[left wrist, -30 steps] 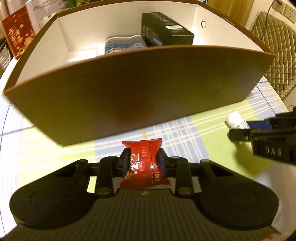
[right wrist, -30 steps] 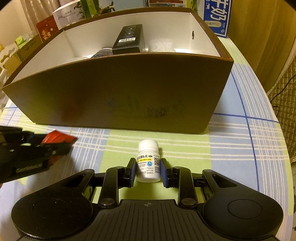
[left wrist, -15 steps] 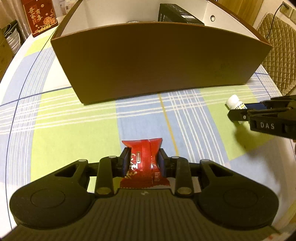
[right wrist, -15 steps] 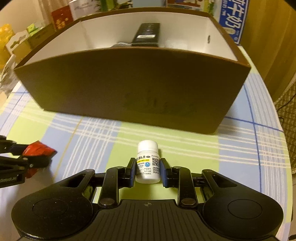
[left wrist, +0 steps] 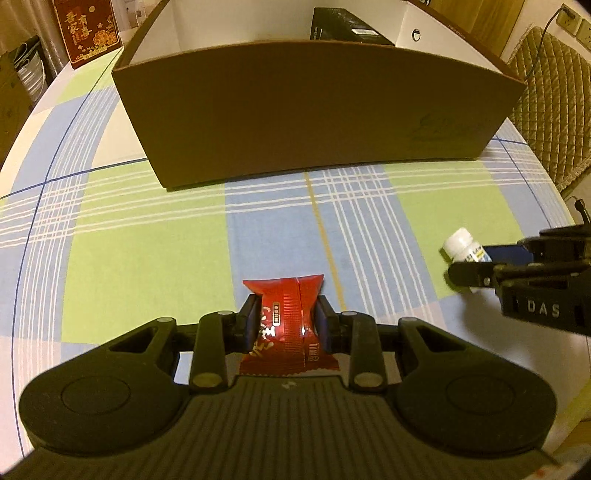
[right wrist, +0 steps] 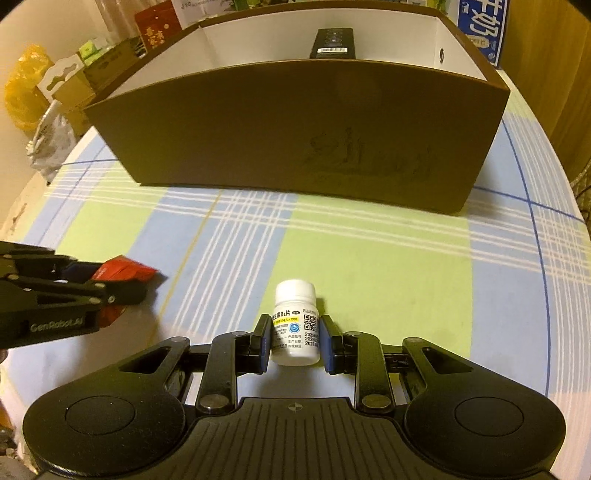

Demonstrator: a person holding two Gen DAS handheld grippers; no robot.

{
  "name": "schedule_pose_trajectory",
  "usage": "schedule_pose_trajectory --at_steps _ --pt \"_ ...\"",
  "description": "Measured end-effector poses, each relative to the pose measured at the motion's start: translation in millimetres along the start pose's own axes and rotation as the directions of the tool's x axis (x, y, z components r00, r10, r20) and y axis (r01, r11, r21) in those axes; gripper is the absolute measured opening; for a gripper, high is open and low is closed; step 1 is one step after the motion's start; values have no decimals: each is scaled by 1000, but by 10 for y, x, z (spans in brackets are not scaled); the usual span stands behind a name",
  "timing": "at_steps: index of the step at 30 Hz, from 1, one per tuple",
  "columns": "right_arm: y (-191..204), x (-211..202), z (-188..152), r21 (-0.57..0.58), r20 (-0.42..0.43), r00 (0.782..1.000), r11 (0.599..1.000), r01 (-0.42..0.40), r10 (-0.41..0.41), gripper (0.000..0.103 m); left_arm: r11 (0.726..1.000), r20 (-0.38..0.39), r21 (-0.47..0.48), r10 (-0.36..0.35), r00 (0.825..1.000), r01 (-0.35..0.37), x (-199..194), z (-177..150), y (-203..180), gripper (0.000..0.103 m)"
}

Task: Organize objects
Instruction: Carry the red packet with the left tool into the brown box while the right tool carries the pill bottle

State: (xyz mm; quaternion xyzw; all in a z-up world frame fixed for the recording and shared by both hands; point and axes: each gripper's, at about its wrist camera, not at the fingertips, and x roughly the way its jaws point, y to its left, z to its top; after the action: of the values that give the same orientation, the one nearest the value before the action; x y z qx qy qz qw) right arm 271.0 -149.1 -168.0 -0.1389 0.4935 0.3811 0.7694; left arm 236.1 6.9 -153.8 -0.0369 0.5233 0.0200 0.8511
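A red snack packet is pinched between the fingers of my left gripper, low over the checked tablecloth. The same packet pokes out of my left gripper at the left of the right wrist view. My right gripper is shut on a small white pill bottle, held upright with its label facing the camera. In the left wrist view that bottle shows at the far right, in my right gripper. A large brown open box stands well ahead of both grippers.
A long black carton lies inside the brown box. A red gift box stands behind it at the left, and a blue milk carton at the back right. A quilted chair sits beyond the table's right edge.
Both grippers have drawn back from the box and sunk toward the tablecloth, each keeping its object. The box now looks farther off, and its inside is mostly hidden.
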Motion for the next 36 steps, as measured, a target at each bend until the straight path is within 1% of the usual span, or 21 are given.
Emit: schedule_pose_trajectory --at_steps 7,17,27,36 --pt "91 -188 -15 -14 24 999 999 -34 34 24 1000 31 -12 -2 1000 3 -152 -10 -42 26" --pt "197 -412 121 -40 85 993 996 -75 78 24 1000 84 -20 -4 996 6 -405 84 -82 26" --pt "253 -635 352 -66 148 983 993 -98 107 24 1000 162 -9 -10 987 12 -638 386 -111 26" --pt "282 -714 601 -77 196 973 991 -108 121 24 1000 212 10 -7 977 5 -740 669 -119 26"
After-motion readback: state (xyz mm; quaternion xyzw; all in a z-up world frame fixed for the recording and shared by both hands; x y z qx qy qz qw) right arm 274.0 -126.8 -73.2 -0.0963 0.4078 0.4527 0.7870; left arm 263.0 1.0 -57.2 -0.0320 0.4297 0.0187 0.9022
